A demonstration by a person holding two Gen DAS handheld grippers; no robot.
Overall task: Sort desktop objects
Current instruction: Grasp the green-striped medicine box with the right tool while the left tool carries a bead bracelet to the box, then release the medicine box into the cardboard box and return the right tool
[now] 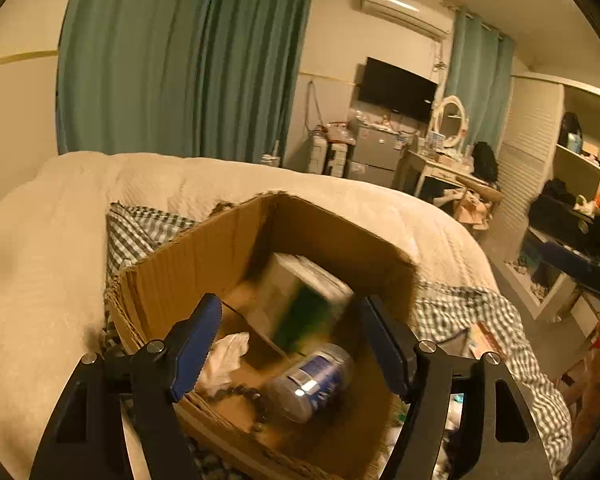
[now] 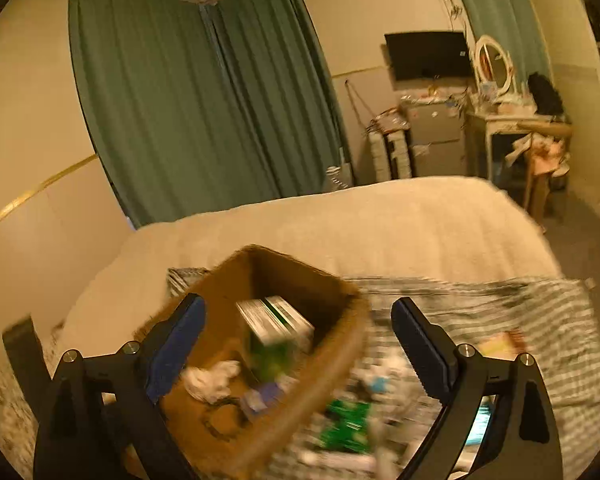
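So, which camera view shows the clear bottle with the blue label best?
The left wrist view. There the clear bottle lies on its side inside the cardboard box, close to the camera and only slightly blurred. In the right wrist view the bottle is just a smeared bluish patch in the box.

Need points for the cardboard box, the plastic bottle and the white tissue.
cardboard box [image 1: 204,256], left wrist view, inner left wall.
plastic bottle [image 1: 310,380], left wrist view, blue label on its side.
white tissue [image 1: 225,356], left wrist view, middle of the crumpled wad.
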